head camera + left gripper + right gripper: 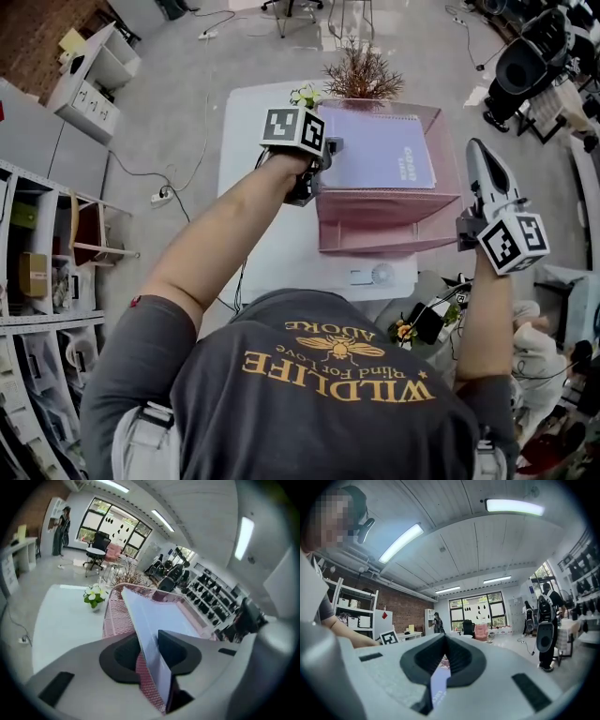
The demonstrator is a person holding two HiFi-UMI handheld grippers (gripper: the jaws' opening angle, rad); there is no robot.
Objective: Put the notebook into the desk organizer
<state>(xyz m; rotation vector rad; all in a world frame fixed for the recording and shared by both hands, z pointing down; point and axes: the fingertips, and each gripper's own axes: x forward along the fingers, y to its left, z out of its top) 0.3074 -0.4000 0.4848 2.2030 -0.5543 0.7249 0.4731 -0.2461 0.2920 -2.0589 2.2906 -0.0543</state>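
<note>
Person's grey shirt point(309, 394), left gripper point(147, 641) slack around one notebook point(380, 150) in one pink desk organizer point(384, 230), right gripper point(445, 641) clenched empty.

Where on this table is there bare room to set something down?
Bare tabletop lies left of the pink organizer, from the small flower pot to the near edge, partly under the left arm. Crowded: the organizer holding the notebook fills the right half, with a dried plant behind it and a small white device in front.
</note>
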